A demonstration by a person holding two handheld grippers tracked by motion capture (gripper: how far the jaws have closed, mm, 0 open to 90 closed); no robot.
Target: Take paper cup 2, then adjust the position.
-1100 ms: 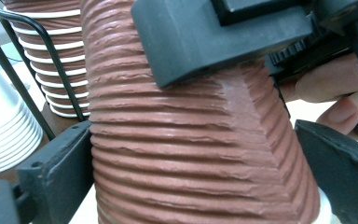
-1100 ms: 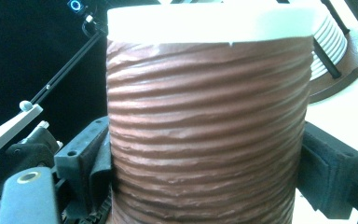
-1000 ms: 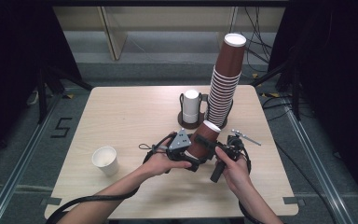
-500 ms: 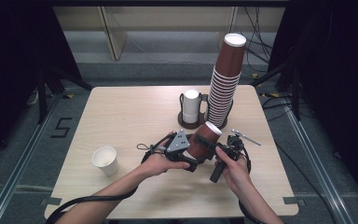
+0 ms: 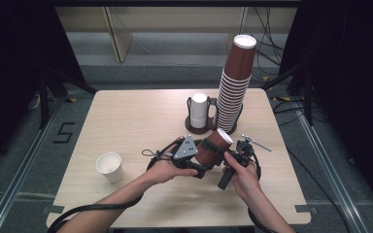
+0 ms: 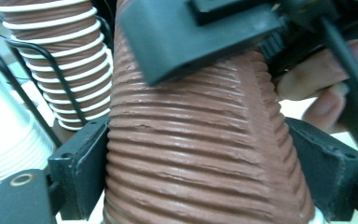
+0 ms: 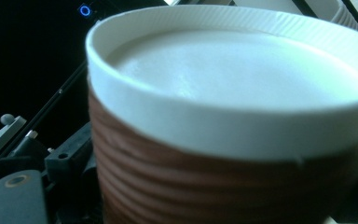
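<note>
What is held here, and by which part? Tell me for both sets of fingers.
One brown ribbed cup, lying tilted between the hands. The left gripper clamps its ribbed wall lower down; the right gripper has its wall near the white rim.

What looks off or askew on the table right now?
The tall stack of brown cups leans rightward toward its top instead of standing straight in the black wire holder. One brown cup is tipped, gripped between both tools. Nothing spilled.

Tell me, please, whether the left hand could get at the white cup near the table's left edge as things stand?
Probably not at once: the left gripper has its jaws around the brown cup, which the right gripper also holds. The table between it and the white cup is bare, though.
</note>
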